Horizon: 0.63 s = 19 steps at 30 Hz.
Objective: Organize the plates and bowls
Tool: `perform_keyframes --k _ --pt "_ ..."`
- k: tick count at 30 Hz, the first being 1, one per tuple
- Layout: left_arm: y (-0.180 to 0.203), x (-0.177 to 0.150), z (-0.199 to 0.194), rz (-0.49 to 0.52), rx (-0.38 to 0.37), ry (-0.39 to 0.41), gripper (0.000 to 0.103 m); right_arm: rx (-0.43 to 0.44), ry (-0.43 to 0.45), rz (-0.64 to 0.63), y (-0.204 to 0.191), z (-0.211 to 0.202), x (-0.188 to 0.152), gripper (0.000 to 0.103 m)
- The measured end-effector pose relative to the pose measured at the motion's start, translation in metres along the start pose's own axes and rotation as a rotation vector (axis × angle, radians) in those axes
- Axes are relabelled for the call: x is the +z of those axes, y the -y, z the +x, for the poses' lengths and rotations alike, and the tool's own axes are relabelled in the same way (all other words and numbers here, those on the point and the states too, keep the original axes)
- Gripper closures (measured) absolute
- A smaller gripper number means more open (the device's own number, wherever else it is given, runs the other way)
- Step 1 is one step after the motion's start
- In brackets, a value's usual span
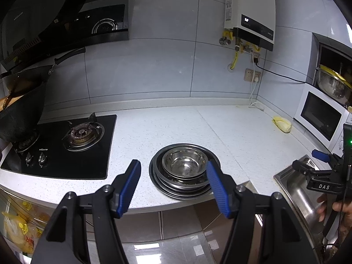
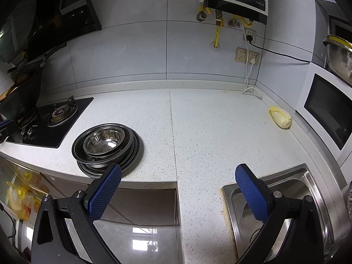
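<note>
left gripper (image 1: pixel 173 176) jaws apart, right gripper (image 2: pixel 178 178) likewise

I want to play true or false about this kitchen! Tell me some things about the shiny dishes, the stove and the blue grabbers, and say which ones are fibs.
1. A bowl sits on top of the plates. True.
2. The stack is inside the sink. False: it stands on the counter, between the stove and the sink.
3. The left gripper is open and holds nothing. True.
4. The right gripper is clamped on a plate. False: its jaws are open and empty.
5. A yellowish lump lies on the counter near the microwave. True.
6. A pot sits on the stove's right burner. False: that burner is bare.
</note>
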<state>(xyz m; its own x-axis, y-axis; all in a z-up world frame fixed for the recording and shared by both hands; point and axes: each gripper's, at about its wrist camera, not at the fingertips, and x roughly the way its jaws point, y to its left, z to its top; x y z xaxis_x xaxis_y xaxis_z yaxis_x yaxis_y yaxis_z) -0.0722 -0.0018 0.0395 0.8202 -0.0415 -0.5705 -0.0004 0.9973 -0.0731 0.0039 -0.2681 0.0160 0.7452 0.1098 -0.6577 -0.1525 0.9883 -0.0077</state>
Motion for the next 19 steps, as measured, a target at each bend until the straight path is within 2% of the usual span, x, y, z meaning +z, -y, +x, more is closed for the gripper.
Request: perform_keyframes --k 19 --pt "0.001 -0.002 -0.01 -0.008 0.022 0.018 0.043 -0.002 0.004 0.003 0.001 -0.004 -0.003 0.001"
